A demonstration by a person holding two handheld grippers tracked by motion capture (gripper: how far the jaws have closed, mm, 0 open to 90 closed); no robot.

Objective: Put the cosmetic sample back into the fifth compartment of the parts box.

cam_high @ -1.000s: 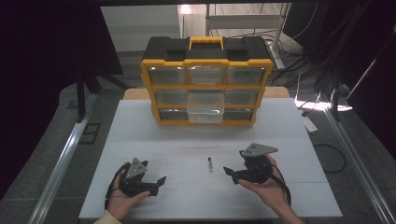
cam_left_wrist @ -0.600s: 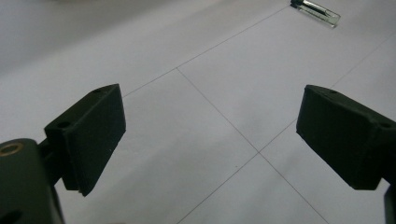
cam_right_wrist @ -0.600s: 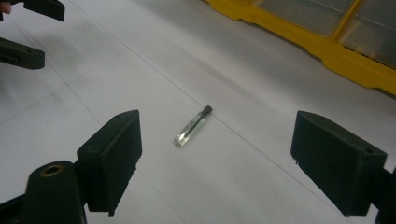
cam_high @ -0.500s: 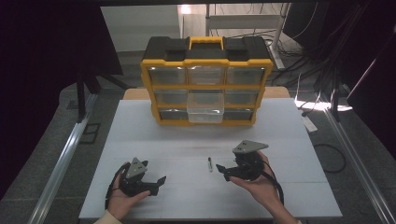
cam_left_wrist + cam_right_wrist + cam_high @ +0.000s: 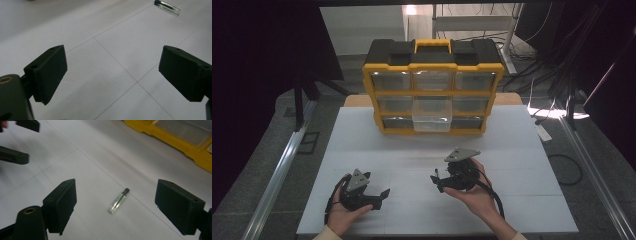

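Observation:
A small clear vial with a dark cap [image 5: 118,201] lies on the white table, and its far end appears in the left gripper view [image 5: 167,6]. My right gripper [image 5: 116,205] is open, its two black jaws wide apart on either side of the vial and not touching it. In the high view the right gripper [image 5: 436,182] is held in a hand at centre right. Farther left, my left gripper [image 5: 382,198] rests low over the table, open, with nothing between its jaws [image 5: 112,67].
A yellow and black organiser [image 5: 432,65] with clear drawers stands at the back of the table [image 5: 522,150], its yellow edge [image 5: 190,147] beyond the vial. One lower middle drawer [image 5: 432,122] is pulled out. The left gripper [image 5: 15,142] is visible beyond the right one.
The right gripper has moved left and forward until its jaws sit over the vial. The left gripper has stayed put.

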